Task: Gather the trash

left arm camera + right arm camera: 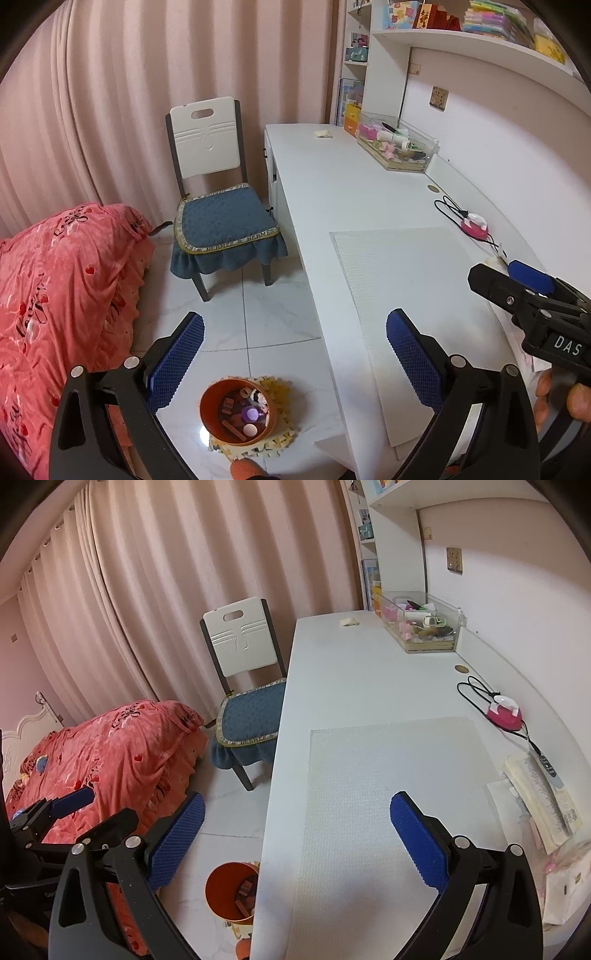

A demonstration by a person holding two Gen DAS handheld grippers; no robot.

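Observation:
An orange trash bin [238,411] with several small items inside stands on a foam mat on the floor beside the white desk [332,192]; it also shows in the right wrist view [231,891]. A small crumpled scrap [323,134] lies at the desk's far end, also seen in the right wrist view [349,621]. My left gripper [295,350] is open and empty above the floor and bin. My right gripper [297,830] is open and empty over the desk's near edge; it shows in the left wrist view [517,280].
A chair with a blue cushion [225,218] stands by the desk. A bed with a red blanket [62,288] is at left. On the desk are a clear box of items [399,146], a pink device with cord [504,712], a translucent mat [391,794] and books [535,797].

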